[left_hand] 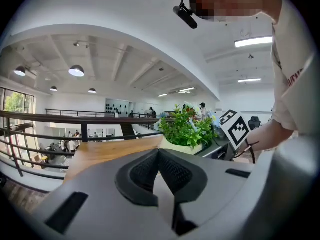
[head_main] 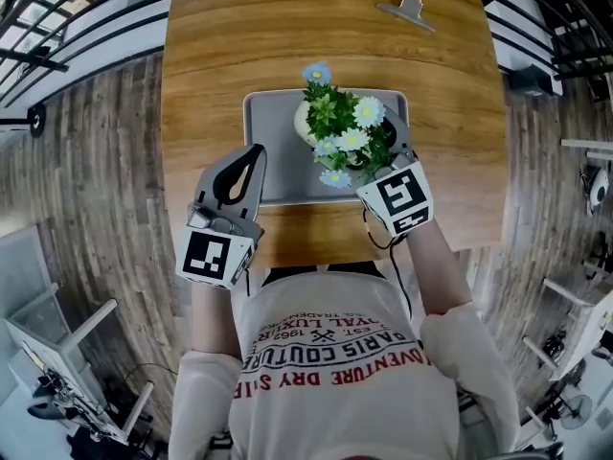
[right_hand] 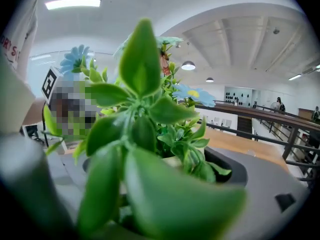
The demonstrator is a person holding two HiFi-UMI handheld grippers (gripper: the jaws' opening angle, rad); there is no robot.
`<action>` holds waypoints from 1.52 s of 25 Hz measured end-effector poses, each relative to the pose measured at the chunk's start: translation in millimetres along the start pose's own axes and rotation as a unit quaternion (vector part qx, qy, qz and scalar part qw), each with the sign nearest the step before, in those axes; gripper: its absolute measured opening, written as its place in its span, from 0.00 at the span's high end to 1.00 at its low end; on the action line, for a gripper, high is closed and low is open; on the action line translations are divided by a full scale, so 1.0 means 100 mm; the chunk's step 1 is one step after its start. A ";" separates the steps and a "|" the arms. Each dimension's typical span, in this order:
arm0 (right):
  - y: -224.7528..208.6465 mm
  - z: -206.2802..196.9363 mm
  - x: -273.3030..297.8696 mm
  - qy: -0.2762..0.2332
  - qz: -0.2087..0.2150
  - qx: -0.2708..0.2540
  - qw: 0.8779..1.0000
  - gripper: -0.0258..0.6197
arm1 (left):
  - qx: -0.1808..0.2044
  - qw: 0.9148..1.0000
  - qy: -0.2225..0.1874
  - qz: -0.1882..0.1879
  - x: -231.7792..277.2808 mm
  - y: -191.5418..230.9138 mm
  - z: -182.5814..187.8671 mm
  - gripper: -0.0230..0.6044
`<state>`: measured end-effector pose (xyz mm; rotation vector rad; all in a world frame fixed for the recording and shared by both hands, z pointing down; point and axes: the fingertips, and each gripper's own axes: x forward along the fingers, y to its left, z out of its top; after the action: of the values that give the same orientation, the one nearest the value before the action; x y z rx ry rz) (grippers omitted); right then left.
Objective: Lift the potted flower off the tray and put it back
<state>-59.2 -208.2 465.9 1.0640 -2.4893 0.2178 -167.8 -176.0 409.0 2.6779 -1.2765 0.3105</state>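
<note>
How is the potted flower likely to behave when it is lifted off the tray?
The potted flower is probably top-heavy: its leaves spread wider than its cream pot, so it may tip on the tray. They look floppy, so the right gripper should hold the pot, which looks rigid.

1. The left gripper has its jaws pressed together, with nothing between them.
2. The potted flower stands beyond the jaw tips, slightly to their right.
3. A wooden tabletop stretches ahead and leftward.
</note>
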 end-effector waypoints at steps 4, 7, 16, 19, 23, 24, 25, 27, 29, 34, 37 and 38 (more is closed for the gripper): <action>-0.09 0.27 -0.32 -0.020 -0.033 0.007 0.999 0.21 | 0.024 0.999 -0.020 -0.006 -0.05 -0.09 0.27 0.94; -0.25 0.43 -0.56 -0.040 -0.069 0.001 0.997 0.21 | 0.047 0.998 -0.037 -0.012 -0.04 -0.14 0.47 0.94; -0.70 0.81 -1.33 -0.090 -0.157 0.020 0.983 0.21 | 0.078 0.994 -0.074 -0.021 0.04 -0.32 0.92 0.94; -0.64 0.92 -1.41 -0.101 -0.181 0.025 0.978 0.21 | 0.080 0.993 -0.088 -0.018 -0.10 -0.19 0.99 0.94; -0.71 1.00 -1.56 -0.117 -0.190 0.032 0.974 0.21 | 0.080 0.992 -0.100 -0.007 -0.13 -0.23 1.11 0.94; -0.72 1.02 -1.57 -0.118 -0.190 0.030 0.974 0.21 | 0.081 0.992 -0.100 -0.005 -0.14 -0.24 1.13 0.94; -0.70 1.04 -1.56 -0.118 -0.189 0.026 0.975 0.21 | 0.082 0.992 -0.100 -0.003 -0.15 -0.23 1.14 0.94; -0.65 1.05 -1.49 -0.117 -0.183 0.020 0.976 0.21 | 0.083 0.992 -0.099 0.001 -0.20 -0.20 1.12 0.94; -0.62 1.04 -1.46 -0.115 -0.176 0.015 0.978 0.21 | 0.081 0.992 -0.096 0.006 -0.20 -0.20 1.10 0.94; -0.63 0.97 -1.41 -0.110 -0.151 0.012 0.982 0.21 | 0.076 0.993 -0.090 0.014 -0.17 -0.28 1.10 0.94; -0.63 0.89 -1.37 -0.105 -0.132 0.014 0.986 0.21 | 0.071 0.993 -0.088 0.014 -0.15 -0.34 1.08 0.94; -0.64 0.86 -1.36 -0.102 -0.126 0.014 0.987 0.21 | 0.069 0.994 -0.086 0.013 -0.13 -0.36 1.06 0.94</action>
<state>43.4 -190.5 327.6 1.4638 -2.5009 0.0698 -135.2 -168.1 301.0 2.8604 -1.3871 0.1793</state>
